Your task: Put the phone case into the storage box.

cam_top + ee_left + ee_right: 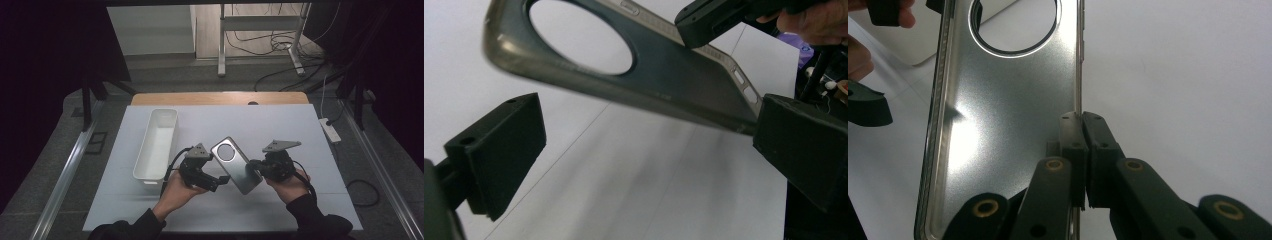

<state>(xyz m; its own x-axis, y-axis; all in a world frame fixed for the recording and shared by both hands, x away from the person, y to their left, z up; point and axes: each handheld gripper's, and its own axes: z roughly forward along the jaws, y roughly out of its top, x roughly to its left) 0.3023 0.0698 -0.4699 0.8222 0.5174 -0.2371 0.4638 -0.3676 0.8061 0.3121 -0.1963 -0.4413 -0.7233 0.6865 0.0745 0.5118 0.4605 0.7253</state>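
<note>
Phone case lifted; placement pending.

The right hand-held gripper is clenched on one long edge of the translucent grey phone case with a round camera cutout, held above the tabletop near its front edge. The left hand-held gripper stands released, jaws straddling the case's corner. The white rectangular plastic bin toward the left edge likely awaits it.

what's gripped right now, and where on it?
The right gripper is shut on one long side edge of the phone case, away from its round camera hole. The left gripper is open, the case's other edge between its jaws.
</note>
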